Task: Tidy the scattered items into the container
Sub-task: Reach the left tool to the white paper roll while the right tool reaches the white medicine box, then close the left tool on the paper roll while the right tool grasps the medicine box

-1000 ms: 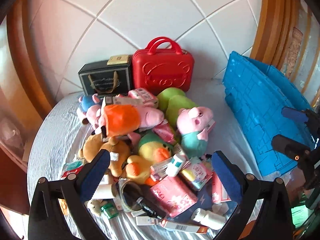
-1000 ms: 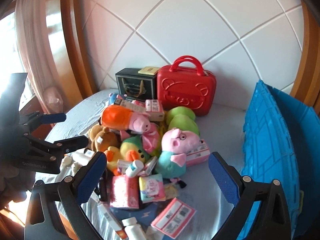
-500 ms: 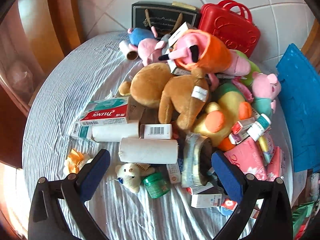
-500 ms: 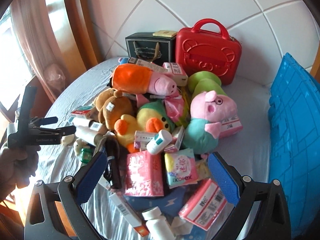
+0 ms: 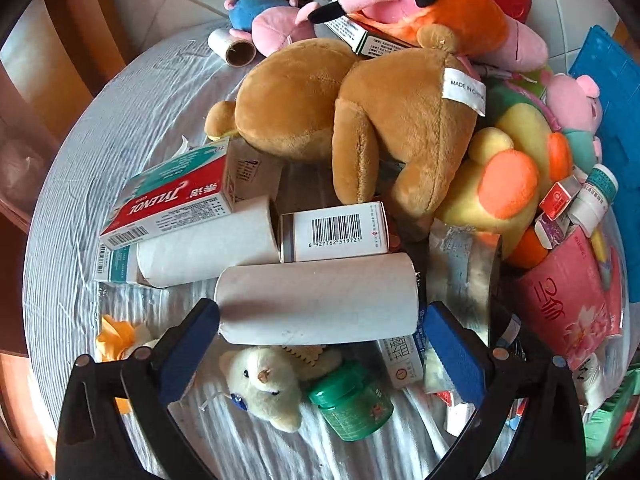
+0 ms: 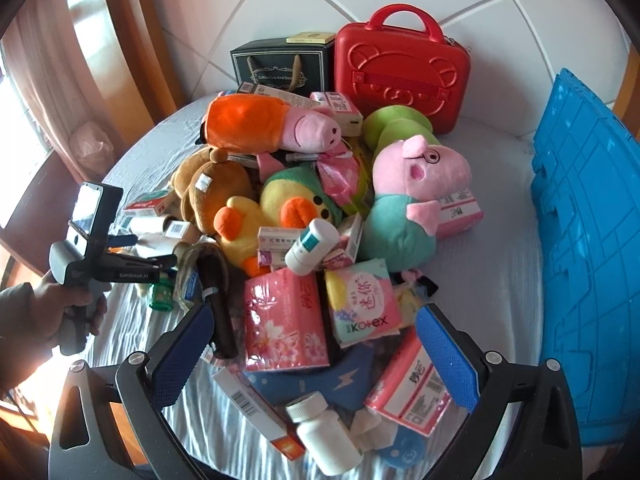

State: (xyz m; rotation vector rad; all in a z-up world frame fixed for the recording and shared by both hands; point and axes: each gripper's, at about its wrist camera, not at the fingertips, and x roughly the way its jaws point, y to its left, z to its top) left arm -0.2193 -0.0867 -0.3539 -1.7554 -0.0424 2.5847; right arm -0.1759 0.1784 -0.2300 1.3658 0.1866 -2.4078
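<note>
Paper roll white, lying sideways between left gripper pads.

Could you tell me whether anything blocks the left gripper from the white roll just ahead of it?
Nothing visible does. The left gripper is open, its fingers flanking the ends of the white roll. The small cream bear lies below, nearer the camera.

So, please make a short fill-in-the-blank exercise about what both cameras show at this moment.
1. The left gripper has its fingers on either side of a white paper ____.
2. The small white bear lies beside a jar of ____ colour.
3. The red case stands next to a ____ gift box.
4. The tag on the brown bear reads MADE IN ____.

Missing words: roll; green; black; CHINA
</note>
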